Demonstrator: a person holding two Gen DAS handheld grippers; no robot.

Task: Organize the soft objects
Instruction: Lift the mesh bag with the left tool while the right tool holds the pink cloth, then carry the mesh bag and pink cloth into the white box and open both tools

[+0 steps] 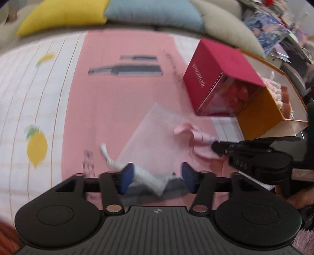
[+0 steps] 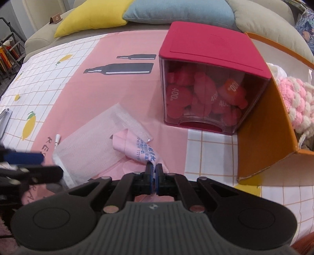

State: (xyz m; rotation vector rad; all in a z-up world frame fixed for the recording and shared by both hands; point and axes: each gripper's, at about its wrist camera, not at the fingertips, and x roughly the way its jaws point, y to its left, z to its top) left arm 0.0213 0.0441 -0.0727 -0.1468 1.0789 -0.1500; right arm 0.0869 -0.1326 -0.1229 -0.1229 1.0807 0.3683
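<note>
A pink cloth [image 2: 135, 147] with blue print lies crumpled on the pink tablecloth, partly over a white mesh bag [image 2: 98, 141]. My right gripper [image 2: 154, 172] is shut on the near corner of the cloth; it also shows in the left wrist view [image 1: 214, 146], pinching the cloth [image 1: 196, 135]. My left gripper [image 1: 155, 174] is open, its blue pads either side of the mesh bag's [image 1: 151, 137] near edge, not closed on it. In the right wrist view the left gripper's fingers [image 2: 23, 158] show blurred at the left edge.
A red-lidded clear box [image 2: 212, 78] of red tokens stands behind the cloth. An orange cardboard box [image 2: 268, 127] holding pink and white knitted items [image 2: 294, 98] is at the right. Yellow, blue and grey cushions [image 2: 176, 9] line the far edge. A small white tube [image 2: 57, 139] lies left of the bag.
</note>
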